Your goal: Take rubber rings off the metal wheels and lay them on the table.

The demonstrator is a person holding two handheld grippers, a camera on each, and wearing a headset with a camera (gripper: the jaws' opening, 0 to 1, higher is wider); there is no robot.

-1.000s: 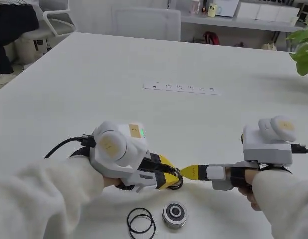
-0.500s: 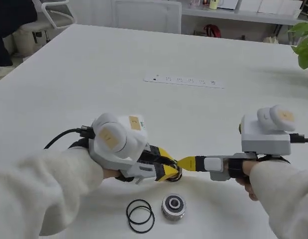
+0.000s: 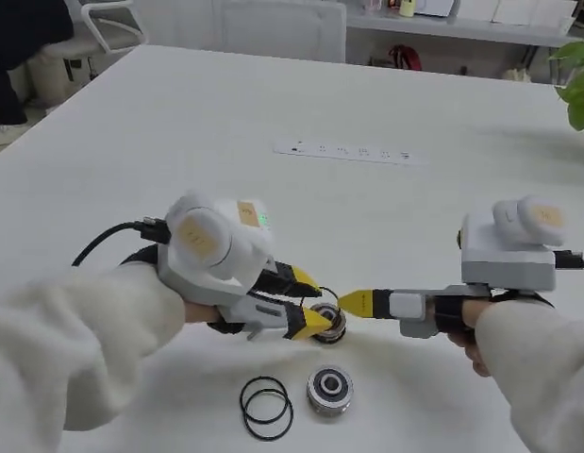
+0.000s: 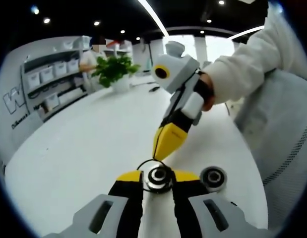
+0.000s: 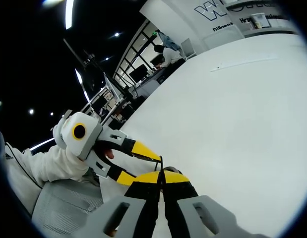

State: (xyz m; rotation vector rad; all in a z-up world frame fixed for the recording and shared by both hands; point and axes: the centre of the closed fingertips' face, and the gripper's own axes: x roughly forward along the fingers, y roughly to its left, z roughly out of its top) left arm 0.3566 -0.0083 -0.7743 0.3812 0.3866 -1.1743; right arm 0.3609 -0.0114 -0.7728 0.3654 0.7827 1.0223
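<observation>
**L gripper on wheel, R gripper on ring: mid-strip**

Grippers:
- Left gripper [image 3: 310, 302] was closed part-way onto the held wheel [image 4: 159, 178]. One yellow jaw sat on each side of the rim, both touching it.
- Right gripper [image 3: 351, 303] came in from the opposite side, tips just beside that wheel. In the right gripper view its jaws were all but together, w/ a thin black strand between the tips. That strand looked like the ring [image 4: 143, 163], so it read as pinched on the ring.
- Could not confirm pad contact; the strand was too thin.

Task items:
- Held wheel was low over the table [image 3: 225, 123], near the front edge, between the two grippers. Could not tell if it touched the top.
- Its flat face and bore were turned up, approx. toward the head cam, so the axis ran near vertical w/ a slight tilt.
- In the left gripper view the ring showed as a small loop standing off the far side of the rim, leading to the R tips.
- Free wheel [image 3: 329, 389] lay flat on the table, bore up, axis vertical. It was nearer the person than the held one and apart from both grippers.
- Two loose rings [image 3: 266, 408] lay flat just beside the free wheel on its left. They overlapped each other and did not touch the wheel.

Other:
- A white power strip [image 3: 346, 151] lay well back on the table, long axis running left–right.
</observation>
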